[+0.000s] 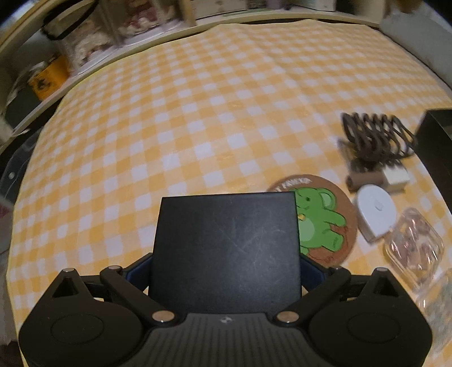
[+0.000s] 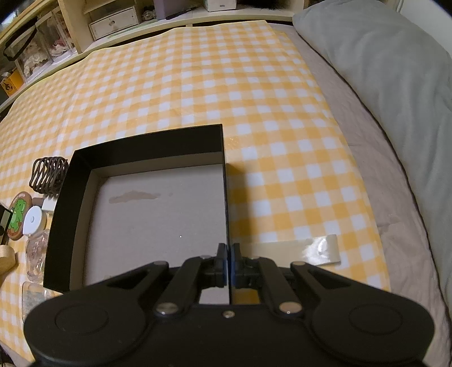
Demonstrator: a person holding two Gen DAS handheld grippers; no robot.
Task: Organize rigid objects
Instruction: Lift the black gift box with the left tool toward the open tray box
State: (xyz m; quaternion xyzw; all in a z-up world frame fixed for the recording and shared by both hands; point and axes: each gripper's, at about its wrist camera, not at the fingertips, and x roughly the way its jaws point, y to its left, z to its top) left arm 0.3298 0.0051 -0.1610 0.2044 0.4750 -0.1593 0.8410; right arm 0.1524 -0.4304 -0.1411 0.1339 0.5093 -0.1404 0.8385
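A flat black square box (image 1: 226,248) fills the middle of the left wrist view, and my left gripper (image 1: 226,266) is shut on it, one blue pad against each side. To its right on the yellow checked cloth lie a round cork coaster with a green bear (image 1: 325,223), a white round case (image 1: 375,210), a clear plastic case (image 1: 412,248) and a brown wire rack (image 1: 375,135). In the right wrist view a big open black box (image 2: 147,144) with a bare grey floor stands on the cloth. My right gripper (image 2: 228,265) is shut on its right wall.
A strip of clear tape (image 2: 310,251) holds down the cloth's edge to the right of the open box. A grey pillow (image 2: 381,70) lies along the far right. Shelves with bins (image 2: 113,22) run behind the cloth. The coaster (image 2: 18,216) and wire rack (image 2: 49,173) sit left of the open box.
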